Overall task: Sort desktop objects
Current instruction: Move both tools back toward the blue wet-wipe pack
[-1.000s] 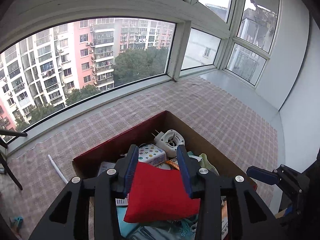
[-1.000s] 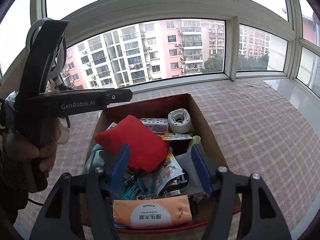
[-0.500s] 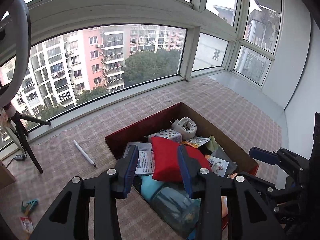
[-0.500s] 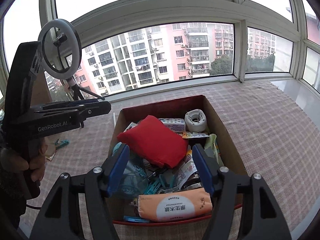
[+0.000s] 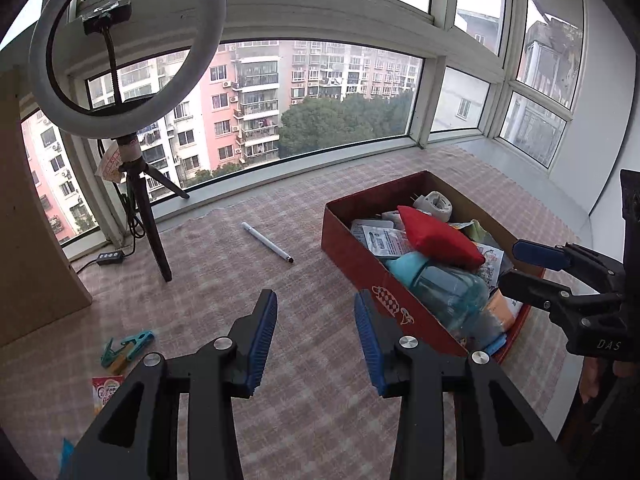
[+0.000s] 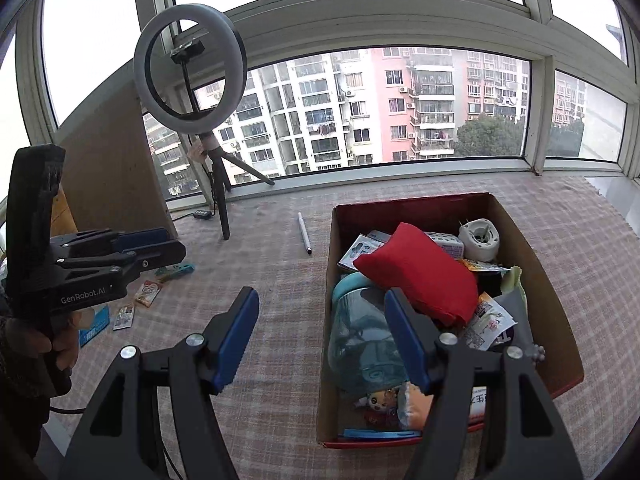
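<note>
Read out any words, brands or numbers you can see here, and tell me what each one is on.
"GenRobot.AI": side of the left gripper body, in the right wrist view.
"DAS": side of the right gripper body, left wrist view; the rest is cut off.
Print on the packets in the cardboard box, on the sachets on the checked cloth, and on the orange pack: too small or blurred.

A red-sided open cardboard box (image 6: pixel 532 256) is sitting on the checked-cloth bench, toward its right side, crammed with items. A plump red fabric cushion (image 6: pixel 420 276) is lying tilted on top of the pile, a translucent blue plastic bottle (image 6: pixel 360 336) is lying on its side beneath it, and a white round plug adapter (image 6: pixel 479 239) is resting in the far right corner. A white slim pen (image 5: pixel 267 241) is lying on the cloth just left of the box.
</note>
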`<state>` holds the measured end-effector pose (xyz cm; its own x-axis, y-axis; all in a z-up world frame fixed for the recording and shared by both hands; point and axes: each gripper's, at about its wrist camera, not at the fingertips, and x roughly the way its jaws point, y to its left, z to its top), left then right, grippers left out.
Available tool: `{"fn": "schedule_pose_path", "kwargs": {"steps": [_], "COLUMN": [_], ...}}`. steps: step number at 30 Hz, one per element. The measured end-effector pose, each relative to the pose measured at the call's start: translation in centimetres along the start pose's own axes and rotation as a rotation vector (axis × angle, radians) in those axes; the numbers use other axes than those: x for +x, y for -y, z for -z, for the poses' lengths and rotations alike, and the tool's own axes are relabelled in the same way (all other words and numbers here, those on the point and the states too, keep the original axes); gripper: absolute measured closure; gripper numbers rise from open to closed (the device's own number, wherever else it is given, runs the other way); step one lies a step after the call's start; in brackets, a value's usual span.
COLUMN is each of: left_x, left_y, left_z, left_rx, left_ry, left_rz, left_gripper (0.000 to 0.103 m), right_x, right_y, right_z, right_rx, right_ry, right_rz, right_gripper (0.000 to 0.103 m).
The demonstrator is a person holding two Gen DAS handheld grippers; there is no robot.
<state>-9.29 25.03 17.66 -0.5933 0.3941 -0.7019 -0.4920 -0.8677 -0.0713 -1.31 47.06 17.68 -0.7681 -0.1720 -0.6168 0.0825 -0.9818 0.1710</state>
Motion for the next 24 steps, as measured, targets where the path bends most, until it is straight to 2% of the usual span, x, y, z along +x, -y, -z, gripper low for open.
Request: {"fn": "schedule_pose_path", "kwargs": {"steps": [6, 11, 15, 17, 19, 24], "left_x": [-4.0, -7.2, -9.8, -10.9, -11.6, -11.2], "left_y": [-8.0, -14.8, -19.8, -21.6, -23.1, -25.5], "left_z": [5.9, 12.1, 16.9, 18.8, 20.4, 23.2], "left_rx": [-0.068, -0.136, -0.184, -0.191, -0.177, -0.100], "left_ry": [-0.041, -0.093, -0.128, -0.140, -0.150, -0.198], "left_rz": [-0.112, -0.211, -0.262, -0.285, -0.300, -0.303], "left_gripper": [0.065, 0.064, 0.063, 0.058, 0.047, 0.041], "right_x": [2.1, 4.4, 6.5, 7.5, 8.6, 12.1], "right_y": [-6.3, -12.3, -17.2, -19.7, -22.2, -28.5], "right_z": [0.3, 1.0, 2.1, 2.7, 3.3, 5.3], "right_rx": [-0.062, -0.106, -0.132, -0.148, -0.167, -0.221], "right_ry": [-0.036, -0.075, -0.120, -0.144, -0.165, -0.234], "right_rz": [-0.083, -0.154, -0.208, -0.230, -0.245, -0.280], "right_gripper": [0.039, 0.039, 0.039, 0.039, 0.039, 0.039]}}
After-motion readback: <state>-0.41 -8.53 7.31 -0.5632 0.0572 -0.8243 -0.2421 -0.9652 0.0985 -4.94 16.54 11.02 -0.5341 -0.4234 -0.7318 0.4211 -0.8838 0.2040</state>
